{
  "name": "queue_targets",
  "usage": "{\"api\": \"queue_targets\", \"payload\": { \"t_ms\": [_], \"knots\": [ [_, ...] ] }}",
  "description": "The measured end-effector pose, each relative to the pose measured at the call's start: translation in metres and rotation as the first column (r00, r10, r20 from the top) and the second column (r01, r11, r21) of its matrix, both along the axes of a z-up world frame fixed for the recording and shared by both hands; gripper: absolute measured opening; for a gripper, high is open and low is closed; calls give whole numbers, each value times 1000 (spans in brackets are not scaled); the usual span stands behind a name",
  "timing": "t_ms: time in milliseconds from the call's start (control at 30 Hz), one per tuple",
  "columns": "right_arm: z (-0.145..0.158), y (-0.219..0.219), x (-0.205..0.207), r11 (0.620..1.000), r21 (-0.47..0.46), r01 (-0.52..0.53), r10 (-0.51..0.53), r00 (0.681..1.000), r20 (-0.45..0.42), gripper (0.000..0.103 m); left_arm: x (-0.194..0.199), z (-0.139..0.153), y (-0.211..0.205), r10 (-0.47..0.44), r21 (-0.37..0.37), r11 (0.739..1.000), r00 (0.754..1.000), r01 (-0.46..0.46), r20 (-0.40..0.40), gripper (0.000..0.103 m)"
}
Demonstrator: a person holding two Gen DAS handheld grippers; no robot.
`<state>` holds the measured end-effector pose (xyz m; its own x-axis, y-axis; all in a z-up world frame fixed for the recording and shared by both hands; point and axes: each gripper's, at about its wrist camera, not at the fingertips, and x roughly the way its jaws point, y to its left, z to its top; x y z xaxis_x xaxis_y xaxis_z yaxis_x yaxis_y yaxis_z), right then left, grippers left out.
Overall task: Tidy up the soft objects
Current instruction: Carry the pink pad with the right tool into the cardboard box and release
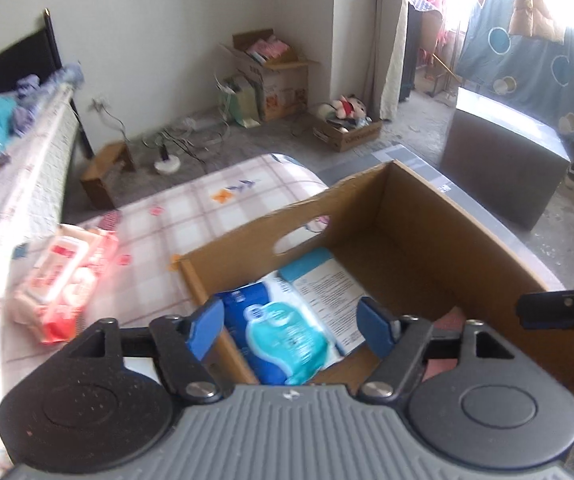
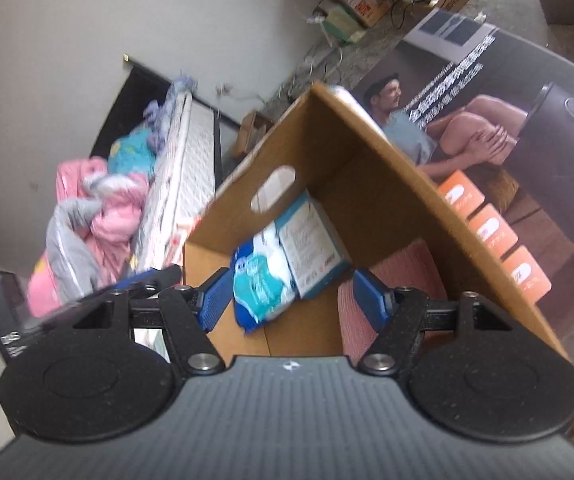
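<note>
- Left wrist view: I am holding my left claw point(image 1: 291, 320) over the near rim of the cardboard box point(image 1: 467, 236), fingers spread apart and gripping nothing.
- A blue wipes pack point(image 1: 283, 336) is lying inside the box at twelve o'clock from this claw, showing between the two blue pads point(image 1: 207, 326), with a pale pack point(image 1: 327, 280) beside it toward one o'clock.
- The pink wipes pack point(image 1: 63, 288) is still lying out on the checked bed cover point(image 1: 215, 208), at about ten o'clock from the left claw and well apart from the box.
- Its long axis is running roughly from seven to one o'clock, so the fingers would need to close across the narrow width.
- The tip of my right claw point(image 1: 559, 310) is poking in at three o'clock, over the far side of the box.
- Right wrist view: I am holding the right claw point(image 2: 291, 300) over the box too, fingers apart and empty, with the blue pack at twelve o'clock just beyond the pads.
- A pink ribbed cloth point(image 2: 399, 280) is lying in the box bottom at one o'clock.
- My left claw is appearing at nine o'clock as a dark shape, between this claw and the bed.
- I am judging that the pink pack is the next thing to bring in, and that the left claw is the nearer one, since the pack is lying on its side of the box.
</note>
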<state>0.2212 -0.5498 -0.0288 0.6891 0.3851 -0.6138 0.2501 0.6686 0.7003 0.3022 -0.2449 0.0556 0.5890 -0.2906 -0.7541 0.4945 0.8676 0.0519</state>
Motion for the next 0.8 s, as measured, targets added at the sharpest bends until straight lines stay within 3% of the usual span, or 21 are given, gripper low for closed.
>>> {"api": "queue_targets", "payload": {
  "t_ms": [100, 200, 333, 433, 533, 700, 800],
  "knots": [
    [-9, 19, 6, 997, 23, -68, 70, 992, -109, 67, -27, 12, 32, 29, -33, 999, 998, -28, 47, 85],
    [-28, 36, 15, 994, 69, -89, 103, 963, -249, 68, -46, 17, 63, 82, -89, 993, 996, -77, 47, 86],
    [-55, 55, 29, 996, 44, -73, 84, 914, -396, 73, -66, 13, 101, 148, -167, 976, 989, -141, 29, 86],
    [-75, 53, 42, 1000, -23, -14, 2, 879, -476, 73, -79, 5, 126, 177, -195, 966, 984, -171, 17, 86],
    [-78, 49, 55, 990, -136, 28, -88, 882, -464, 77, -90, -1, 143, 190, -196, 963, 982, -184, 14, 86],
    [-70, 58, 74, 966, -259, 17, -125, 905, -406, 78, -98, -10, 163, 215, -200, 957, 976, -208, 14, 86],
    [-65, 70, 86, 929, -370, -24, -123, 922, -367, 78, -98, -12, 170, 221, -211, 954, 975, -212, 16, 86]
  ]
}}
